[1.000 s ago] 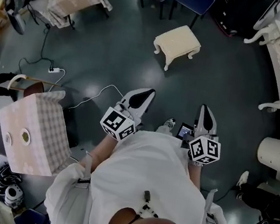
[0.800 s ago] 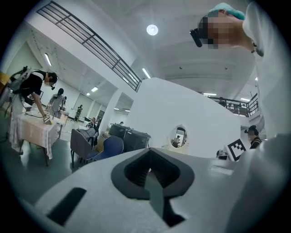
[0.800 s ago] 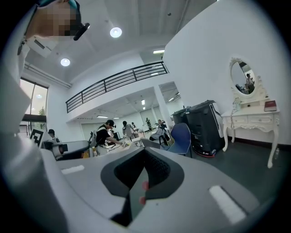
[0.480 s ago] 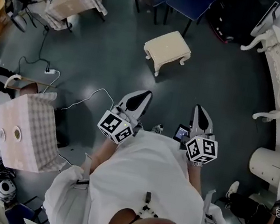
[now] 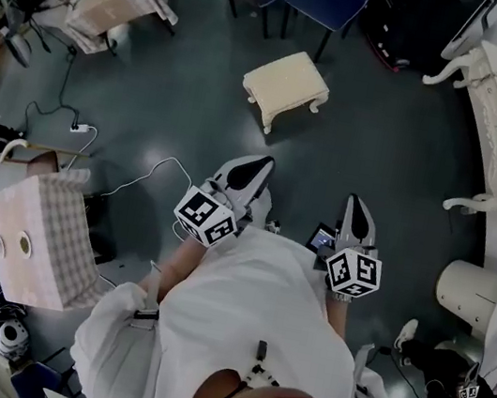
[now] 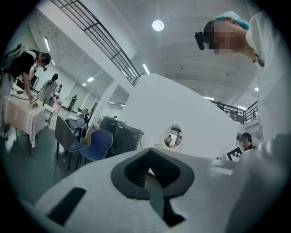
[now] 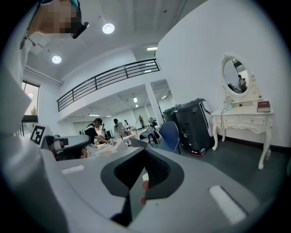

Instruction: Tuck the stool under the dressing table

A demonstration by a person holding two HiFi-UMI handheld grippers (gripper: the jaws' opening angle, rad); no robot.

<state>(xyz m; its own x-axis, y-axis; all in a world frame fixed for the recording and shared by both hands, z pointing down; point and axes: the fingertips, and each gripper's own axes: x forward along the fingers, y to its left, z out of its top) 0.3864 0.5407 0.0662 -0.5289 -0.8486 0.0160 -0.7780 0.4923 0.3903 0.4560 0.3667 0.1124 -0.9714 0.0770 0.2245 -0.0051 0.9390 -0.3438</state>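
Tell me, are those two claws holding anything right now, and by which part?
Nothing is held. The left gripper and the right gripper are both shut with nothing between their jaws, and the stool stands apart on the floor ahead.

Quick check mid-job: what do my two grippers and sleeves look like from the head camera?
The left gripper and right gripper are alike: pale grey pointed shells with a dark teardrop-shaped inset on top. Each carries a white cube printed with black square markers. The person wears a loose white top with wide sleeves.
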